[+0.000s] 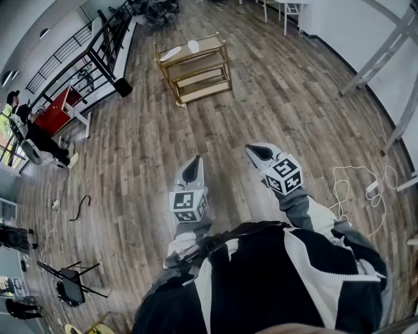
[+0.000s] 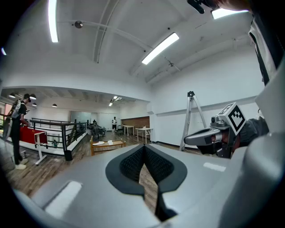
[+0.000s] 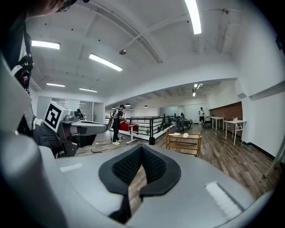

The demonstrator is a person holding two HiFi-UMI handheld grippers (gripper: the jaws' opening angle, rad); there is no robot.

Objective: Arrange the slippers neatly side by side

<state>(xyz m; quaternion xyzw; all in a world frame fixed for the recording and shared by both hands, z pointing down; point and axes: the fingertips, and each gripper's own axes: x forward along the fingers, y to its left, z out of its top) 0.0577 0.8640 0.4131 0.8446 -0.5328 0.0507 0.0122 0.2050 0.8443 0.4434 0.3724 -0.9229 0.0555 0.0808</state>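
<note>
Two pale items (image 1: 172,53) on rack (image 1: 204,89): too small to identify.
Jacket (image 1: 281,287): cut off by bottom edge.
White table (image 1: 290,10): top lies beyond upper edge.

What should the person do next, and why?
Probably walk forward to the shelf: the two white slippers lie on its top, far across the floor, out of reach. The left gripper and right gripper are both shut and hold nothing, so they should open once near.
</note>
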